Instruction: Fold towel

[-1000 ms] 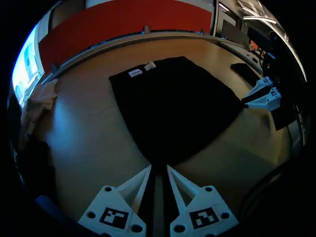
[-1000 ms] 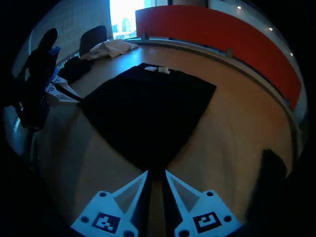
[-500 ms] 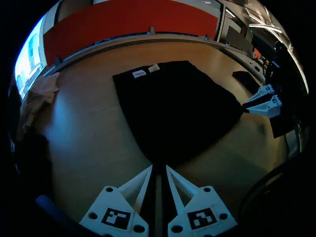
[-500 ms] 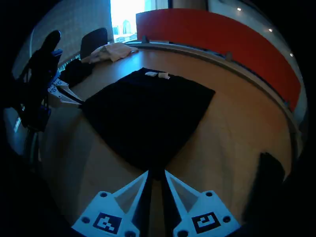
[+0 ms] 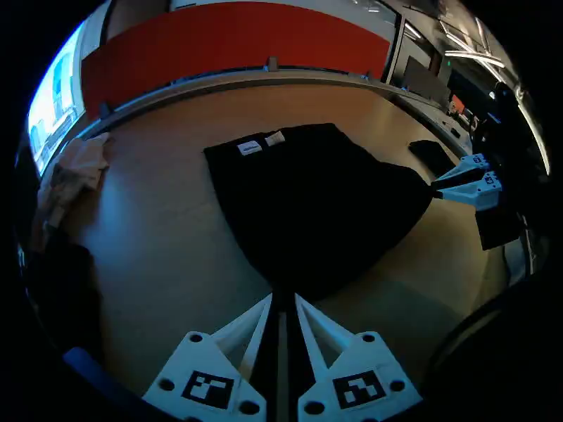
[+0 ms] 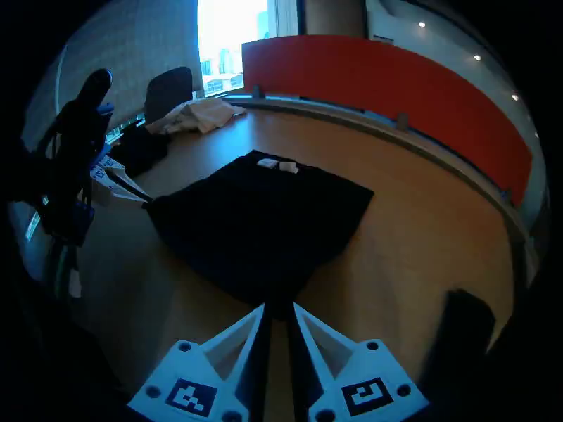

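A black towel [image 5: 317, 204] lies spread on the wooden table [image 5: 162, 232], with two white labels [image 5: 257, 144] at its far corner. In the left gripper view, my left gripper [image 5: 281, 299] is shut on the near corner. In the same view my right gripper [image 5: 438, 191] pinches the towel's right-hand corner. The right gripper view has the towel [image 6: 260, 225] ahead, with my right gripper [image 6: 279, 308] shut on its closest corner. Off to the left there, the left gripper [image 6: 143, 199] holds the other corner. The towel edge between the two held corners looks drawn taut.
A pale heap of cloth [image 6: 197, 112] and a dark bundle [image 6: 141, 148] lie at the table's far end by a chair [image 6: 165, 88]. A red partition [image 5: 232, 35] runs along the table's far edge. A dark flat object [image 5: 429, 151] lies beyond the right gripper.
Both views have tilted up and the towel now looks smaller and farther off. Each gripper keeps its hold on its corner.
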